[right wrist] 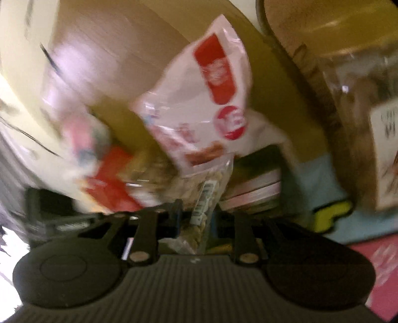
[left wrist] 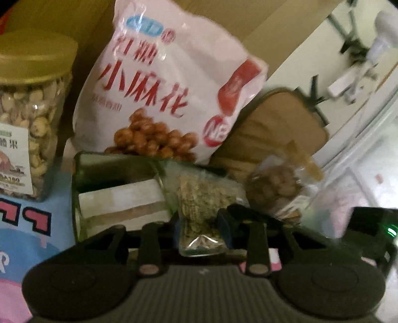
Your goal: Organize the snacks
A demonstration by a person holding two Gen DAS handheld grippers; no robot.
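Note:
My left gripper (left wrist: 202, 223) is shut on a small clear packet of greenish-brown seeds (left wrist: 204, 198). Behind it a large white snack bag with red Chinese writing (left wrist: 164, 87) leans against a cardboard box (left wrist: 219, 15). A green-edged flat box (left wrist: 117, 193) lies under the bag. My right gripper (right wrist: 196, 216) is shut on a clear packet of pale nuts with a barcode strip (right wrist: 204, 196). The same white bag also shows in the right wrist view (right wrist: 206, 106), blurred by motion.
A nut jar with a gold lid (left wrist: 29, 111) stands at the left on a blue and pink cloth (left wrist: 29, 236). A brown-lidded jar (left wrist: 278, 126) and a clear bag of brown balls (left wrist: 276, 186) sit right. A big jar (right wrist: 360, 124) fills the right wrist view's right side.

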